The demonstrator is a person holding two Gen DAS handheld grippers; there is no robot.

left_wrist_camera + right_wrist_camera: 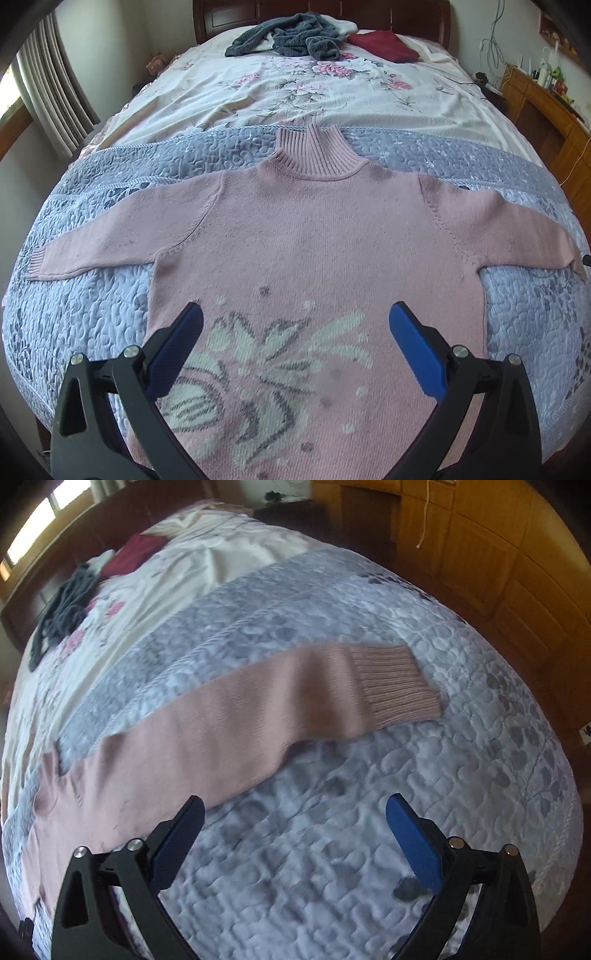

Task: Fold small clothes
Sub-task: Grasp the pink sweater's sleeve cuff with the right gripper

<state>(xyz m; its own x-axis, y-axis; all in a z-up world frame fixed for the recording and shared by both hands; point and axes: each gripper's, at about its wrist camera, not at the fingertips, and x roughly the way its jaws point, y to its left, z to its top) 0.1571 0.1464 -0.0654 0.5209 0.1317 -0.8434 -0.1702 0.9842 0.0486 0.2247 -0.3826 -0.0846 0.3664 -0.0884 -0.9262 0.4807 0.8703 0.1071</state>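
A pink knitted turtleneck sweater with a grey-white flower pattern (314, 236) lies flat, sleeves spread, on the blue-grey quilted bedspread (92, 314). The left tool (295, 321) hovers released over the sweater's patterned front. The right tool (293, 818), also released and empty, hangs just beside the sweater's ribbed-cuffed sleeve (258, 709).

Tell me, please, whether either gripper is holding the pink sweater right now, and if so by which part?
Nothing is held. The left gripper is open above the pink sweater, and the right gripper is open near its sleeve.
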